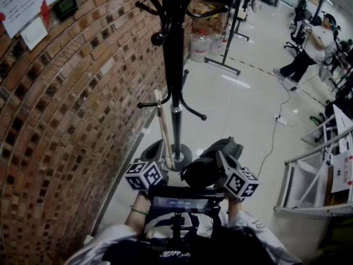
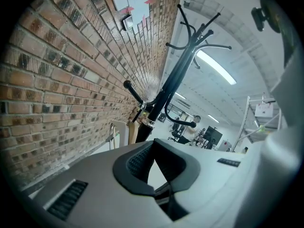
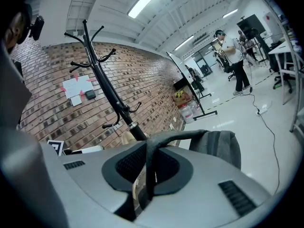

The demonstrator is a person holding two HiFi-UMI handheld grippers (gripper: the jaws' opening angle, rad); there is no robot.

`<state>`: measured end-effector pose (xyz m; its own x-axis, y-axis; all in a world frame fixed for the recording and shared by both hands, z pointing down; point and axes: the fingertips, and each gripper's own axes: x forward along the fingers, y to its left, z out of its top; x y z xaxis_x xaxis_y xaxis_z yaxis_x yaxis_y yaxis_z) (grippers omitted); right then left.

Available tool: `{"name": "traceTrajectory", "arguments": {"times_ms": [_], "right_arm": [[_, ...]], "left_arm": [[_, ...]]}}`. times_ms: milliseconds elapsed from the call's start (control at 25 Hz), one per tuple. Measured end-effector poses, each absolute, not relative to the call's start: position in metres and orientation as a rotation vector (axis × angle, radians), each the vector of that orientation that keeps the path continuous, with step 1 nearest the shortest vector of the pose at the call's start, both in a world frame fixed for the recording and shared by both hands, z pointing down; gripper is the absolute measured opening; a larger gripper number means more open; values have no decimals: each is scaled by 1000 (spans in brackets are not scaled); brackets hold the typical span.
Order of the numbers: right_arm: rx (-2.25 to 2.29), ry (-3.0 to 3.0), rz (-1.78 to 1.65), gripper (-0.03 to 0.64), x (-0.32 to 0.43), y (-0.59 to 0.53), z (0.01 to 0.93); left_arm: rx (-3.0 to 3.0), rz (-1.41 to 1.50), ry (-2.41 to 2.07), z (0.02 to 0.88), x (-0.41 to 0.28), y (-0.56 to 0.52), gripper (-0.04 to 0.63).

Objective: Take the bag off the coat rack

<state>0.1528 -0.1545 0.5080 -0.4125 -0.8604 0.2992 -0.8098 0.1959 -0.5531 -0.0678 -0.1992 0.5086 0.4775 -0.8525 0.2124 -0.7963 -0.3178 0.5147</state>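
While right gripper (image 3: 151, 167) fingers pinch only the strap (image 3: 180, 137) of the bag (image 1: 212, 162), left gripper (image 2: 154, 167) fingers spread empty, a slip could drop the bag onto the floor (image 1: 237, 109).

The bag (image 1: 212, 162) is dark grey, soft and slumped. It hangs low, just beside the foot of the coat rack (image 1: 174, 65) at about 3 o'clock from the round base, clear of every hook. Its dark strap (image 3: 151, 175) runs up from the grey body and passes between the fingers of the right gripper (image 3: 151, 160), which are closed on it. The coat rack is a black pole with a silvery collar, standing upright near the brick wall. Curved, ball-tipped hooks fan out at its top, and lower hooks point to 9 and 4 o'clock.
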Motion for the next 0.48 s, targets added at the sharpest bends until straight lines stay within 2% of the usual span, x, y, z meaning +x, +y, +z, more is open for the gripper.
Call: {"name": "traceTrajectory", "arguments": {"times_ms": [480], "right_arm": [[-1660,2385,-1035,35,151,-156,513]], "left_arm": [[2162,-128,-1361,512,-67,-202,8]]}}
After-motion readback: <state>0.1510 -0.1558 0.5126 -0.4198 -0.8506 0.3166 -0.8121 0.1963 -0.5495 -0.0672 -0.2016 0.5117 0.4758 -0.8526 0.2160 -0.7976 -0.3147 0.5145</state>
